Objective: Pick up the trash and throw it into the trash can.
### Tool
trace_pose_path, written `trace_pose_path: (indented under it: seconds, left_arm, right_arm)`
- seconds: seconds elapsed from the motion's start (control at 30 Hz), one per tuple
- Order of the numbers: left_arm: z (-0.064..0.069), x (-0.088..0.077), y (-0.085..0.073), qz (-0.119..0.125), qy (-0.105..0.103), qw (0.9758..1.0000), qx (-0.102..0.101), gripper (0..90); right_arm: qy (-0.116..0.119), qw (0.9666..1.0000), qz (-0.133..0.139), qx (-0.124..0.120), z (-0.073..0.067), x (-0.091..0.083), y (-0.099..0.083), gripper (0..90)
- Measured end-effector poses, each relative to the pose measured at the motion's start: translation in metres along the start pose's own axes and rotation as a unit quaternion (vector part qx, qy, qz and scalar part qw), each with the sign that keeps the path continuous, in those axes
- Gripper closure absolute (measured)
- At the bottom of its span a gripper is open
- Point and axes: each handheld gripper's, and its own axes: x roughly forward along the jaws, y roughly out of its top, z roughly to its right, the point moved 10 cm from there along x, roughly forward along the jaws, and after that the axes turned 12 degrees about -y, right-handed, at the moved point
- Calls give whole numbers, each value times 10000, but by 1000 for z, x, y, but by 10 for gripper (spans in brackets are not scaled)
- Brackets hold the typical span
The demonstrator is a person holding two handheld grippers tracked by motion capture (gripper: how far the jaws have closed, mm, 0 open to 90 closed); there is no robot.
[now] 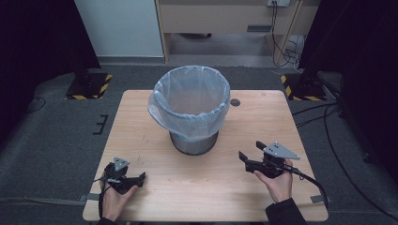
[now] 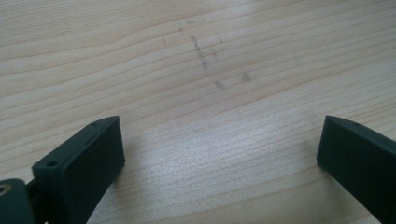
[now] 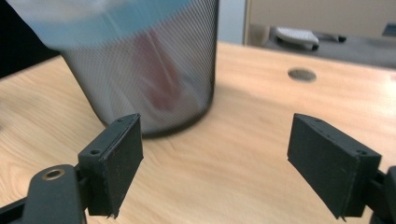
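A black wire-mesh bin (image 1: 193,140) lined with a pale blue plastic bag (image 1: 190,101) stands at the middle of the wooden table (image 1: 141,122). In the right gripper view the bin (image 3: 154,70) is close ahead on the left, with something reddish showing dimly through the mesh. My left gripper (image 1: 141,176) rests low at the table's front left; its jaws are wide open over bare wood (image 2: 219,135). Held a little above the table at the front right, my right gripper (image 1: 250,150) is open and empty (image 3: 215,163), pointing towards the bin.
A small round grey disc (image 1: 235,102) sits in the tabletop behind the bin on the right. Dark stands with yellow-black striped bases (image 1: 89,86) flank the table's far corners, and cables (image 1: 328,122) run over the grey floor to the right.
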Motion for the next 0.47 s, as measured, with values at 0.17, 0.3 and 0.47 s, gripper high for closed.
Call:
trace_pose_path:
  seconds: [0.17, 0.3, 0.47]
  left_arm:
    - [0, 0, 0, 0, -5, 10000, -1, 0]
    - [0, 0, 0, 1, -7, 10000, -2, 0]
    - [0, 0, 0, -1, -12, 10000, -13, 0]
  right_arm:
    - [-105, 9993, -360, -34, 9, 6, -27, 187]
    - [-253, 9960, -851, -47, 22, 11, -61, 193]
    - [-451, 9913, -1225, -155, 35, 15, -86, 185]
